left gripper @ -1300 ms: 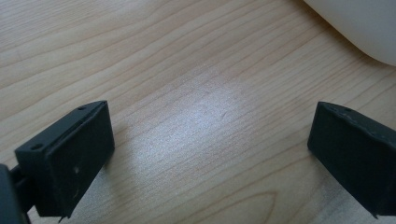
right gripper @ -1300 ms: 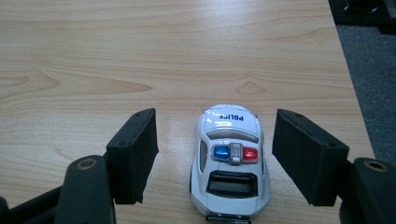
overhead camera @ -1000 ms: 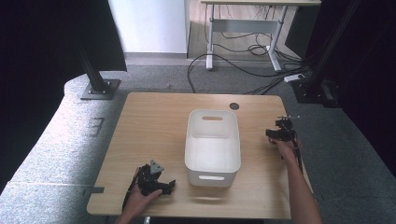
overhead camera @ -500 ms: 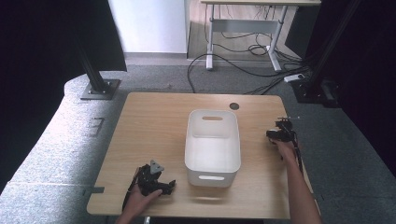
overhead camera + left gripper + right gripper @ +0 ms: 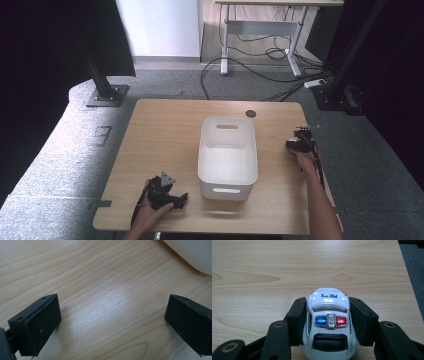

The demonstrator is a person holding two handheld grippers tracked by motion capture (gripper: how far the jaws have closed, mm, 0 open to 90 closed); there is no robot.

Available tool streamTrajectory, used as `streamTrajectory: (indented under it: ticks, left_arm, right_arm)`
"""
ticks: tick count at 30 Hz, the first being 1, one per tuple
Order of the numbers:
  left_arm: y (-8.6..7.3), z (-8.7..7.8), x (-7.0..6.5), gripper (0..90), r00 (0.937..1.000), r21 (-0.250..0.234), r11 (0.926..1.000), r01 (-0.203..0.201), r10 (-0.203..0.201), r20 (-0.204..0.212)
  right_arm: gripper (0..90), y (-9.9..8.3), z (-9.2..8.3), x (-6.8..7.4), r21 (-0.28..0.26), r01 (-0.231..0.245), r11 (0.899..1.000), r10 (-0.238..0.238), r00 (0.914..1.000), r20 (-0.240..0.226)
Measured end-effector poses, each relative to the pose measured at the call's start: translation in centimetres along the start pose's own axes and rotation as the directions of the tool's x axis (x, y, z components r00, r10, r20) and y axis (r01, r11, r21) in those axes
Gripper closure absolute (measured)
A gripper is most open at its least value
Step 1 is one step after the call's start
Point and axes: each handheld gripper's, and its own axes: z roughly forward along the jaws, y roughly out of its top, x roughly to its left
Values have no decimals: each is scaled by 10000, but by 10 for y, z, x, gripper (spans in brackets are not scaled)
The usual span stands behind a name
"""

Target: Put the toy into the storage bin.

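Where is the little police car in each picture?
High view: the police car sits near the table's right edge, at the right gripper.
Right gripper view: bottom middle, between the two black jaws.
Left gripper view: not here.
Shared landmark: the wooden table.

My left gripper (image 5: 165,192) sat low and left of centre in the high view, my hand behind it, its jaws spread wide with nothing between them. My right gripper (image 5: 298,141) was at the right of that view, forearm running up from the bottom edge; its jaws had just been closing and pressed both sides of a toy police car (image 5: 329,322).
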Motion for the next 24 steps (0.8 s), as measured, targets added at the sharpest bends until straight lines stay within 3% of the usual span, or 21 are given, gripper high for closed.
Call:
streamTrajectory:
  ticks: [8,16,24]
  left_arm:
    - [0,0,0,5,10000,1,10000,6,-6,-9]
    - [0,0,0,5,10000,0,10000,3,-3,-11]
    - [0,0,0,5,10000,3,10000,2,-2,-10]
  right_arm:
    - [500,-1,-4,-1,34,65,10000,-65,9996,-259]
    - [501,0,-18,4,-389,157,9991,-174,9989,-437]
    - [501,-7,-25,0,-310,89,9995,-105,9987,-508]
